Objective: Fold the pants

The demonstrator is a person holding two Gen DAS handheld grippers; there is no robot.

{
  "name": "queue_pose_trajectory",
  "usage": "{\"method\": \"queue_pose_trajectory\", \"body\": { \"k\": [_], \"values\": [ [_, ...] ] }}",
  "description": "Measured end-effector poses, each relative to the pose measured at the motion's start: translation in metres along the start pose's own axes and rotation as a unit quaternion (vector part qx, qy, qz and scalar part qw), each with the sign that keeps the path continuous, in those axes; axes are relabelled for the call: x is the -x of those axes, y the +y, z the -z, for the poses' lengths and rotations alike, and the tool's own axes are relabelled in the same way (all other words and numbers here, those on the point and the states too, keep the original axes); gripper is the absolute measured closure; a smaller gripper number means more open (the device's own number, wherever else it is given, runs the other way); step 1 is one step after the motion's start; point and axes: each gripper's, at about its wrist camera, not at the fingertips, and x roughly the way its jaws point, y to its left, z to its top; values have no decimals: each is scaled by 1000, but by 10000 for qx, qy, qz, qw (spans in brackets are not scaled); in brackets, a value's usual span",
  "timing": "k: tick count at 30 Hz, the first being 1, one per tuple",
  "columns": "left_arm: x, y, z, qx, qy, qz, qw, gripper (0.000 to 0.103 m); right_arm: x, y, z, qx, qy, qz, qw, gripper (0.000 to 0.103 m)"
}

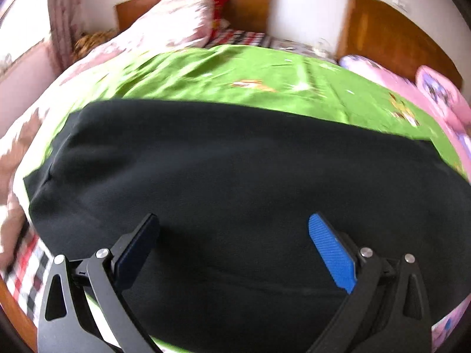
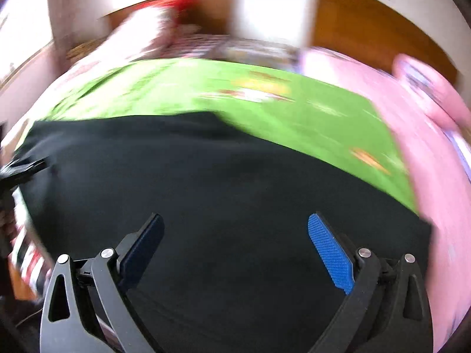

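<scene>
2 wrist views over a bed. The black pants [image 1: 235, 176] lie spread flat across the green sheet [image 1: 235, 70], wide edge to edge. The left gripper [image 1: 234, 223] and right gripper [image 2: 235, 223] each hang above the dark cloth, jaws spread wide, nothing between them. Right view is motion-blurred.

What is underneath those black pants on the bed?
The black pants lie spread on a green printed sheet, which shows beyond their far edge. A checked cover peeks out at the left. Whatever lies directly beneath the pants is hidden.
</scene>
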Motion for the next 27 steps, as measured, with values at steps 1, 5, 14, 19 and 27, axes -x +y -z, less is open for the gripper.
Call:
{"method": "queue_pose_trajectory", "body": {
  "k": [1,5,14,19,27],
  "values": [
    [8,10,1,166,-85,139,9997,2,-11,27,-12,306,26,-164,9994,8],
    [39,60,8,839,-356,392,9951,2,-38,115,-38,1145,88,-682,9910,8],
    [59,206,50,2455,-112,-14,9693,2,-79,235,-60,1953,263,-1423,9700,8],
    [46,240,66,3376,-60,1271,9326,2,-102,236,-64,1738,382,-1478,9729,7],
    [8,233,60,3799,-32,2090,9011,9,-104,234,-61,1678,310,-1500,9739,5]
  ]
}}
